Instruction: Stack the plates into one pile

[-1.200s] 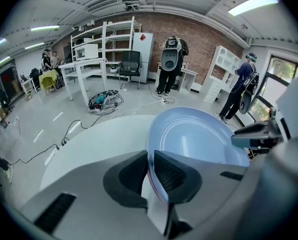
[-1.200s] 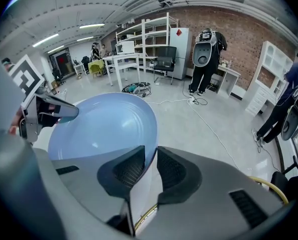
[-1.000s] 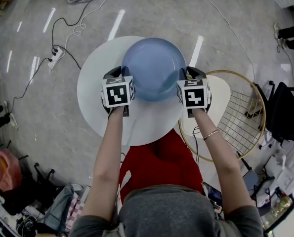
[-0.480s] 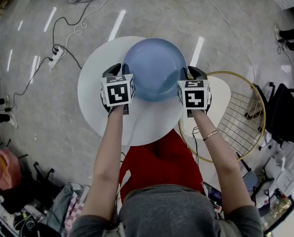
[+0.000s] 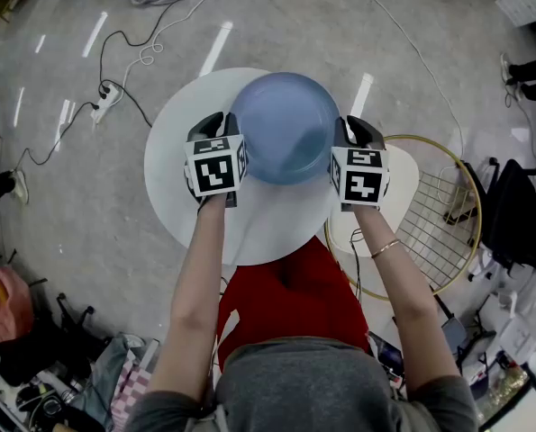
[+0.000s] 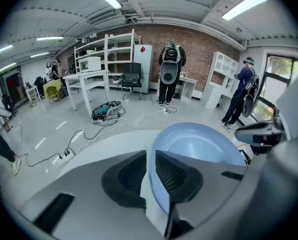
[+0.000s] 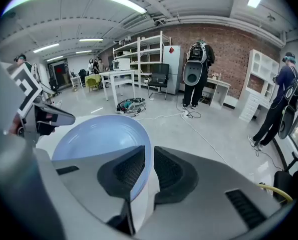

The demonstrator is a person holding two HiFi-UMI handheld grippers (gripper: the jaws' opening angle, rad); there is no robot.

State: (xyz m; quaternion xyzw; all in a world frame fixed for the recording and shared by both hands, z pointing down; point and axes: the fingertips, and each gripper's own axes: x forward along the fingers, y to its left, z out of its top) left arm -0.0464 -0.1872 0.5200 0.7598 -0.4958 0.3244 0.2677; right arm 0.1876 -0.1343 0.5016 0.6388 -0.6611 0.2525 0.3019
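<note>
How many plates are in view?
1: a blue plate over the white table, rim in the jaws of the left gripper, which just closed further, and right gripper. Others may hide beneath.

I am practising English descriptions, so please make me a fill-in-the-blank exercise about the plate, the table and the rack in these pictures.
The plate is ____ in colour.
The table below it is white and ____ in shape.
In the head view, the wire rack lies at the table's ____ side.
Missing words: blue; round; right.
</note>
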